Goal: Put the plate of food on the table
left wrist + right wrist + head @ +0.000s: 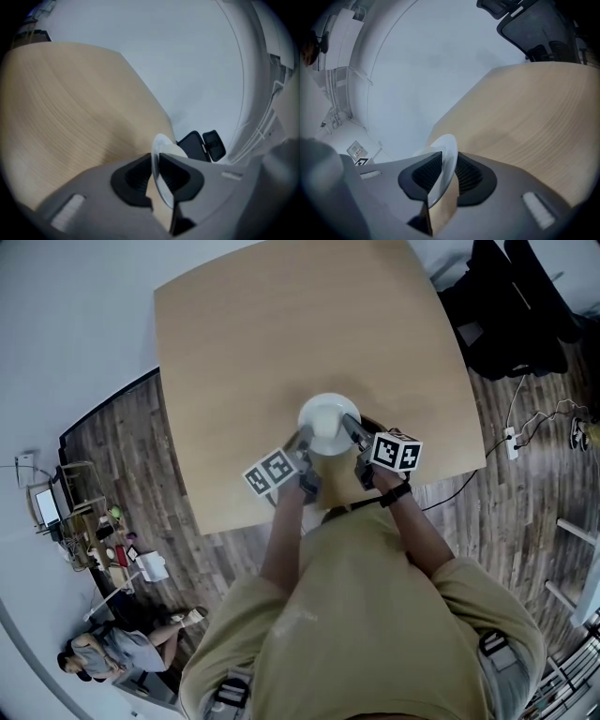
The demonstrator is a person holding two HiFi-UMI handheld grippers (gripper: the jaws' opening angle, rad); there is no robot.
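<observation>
A white plate (328, 423) sits low over the near part of the light wooden table (281, 324); I make out no food on it. My left gripper (302, 439) is at the plate's left rim and my right gripper (352, 426) at its right rim. In the left gripper view the thin rim (161, 145) stands between the dark pads of the left gripper (155, 176) with a slim gap beside it. In the right gripper view the rim (445, 150) lies against the ribbed pads of the right gripper (449, 176), which is shut on it.
A black chair and dark bags (516, 306) stand past the table's far right corner. A cable and power strip (511, 442) lie on the wood floor at the right. A seated person (103, 652) and a cluttered desk (94, 540) are at the lower left.
</observation>
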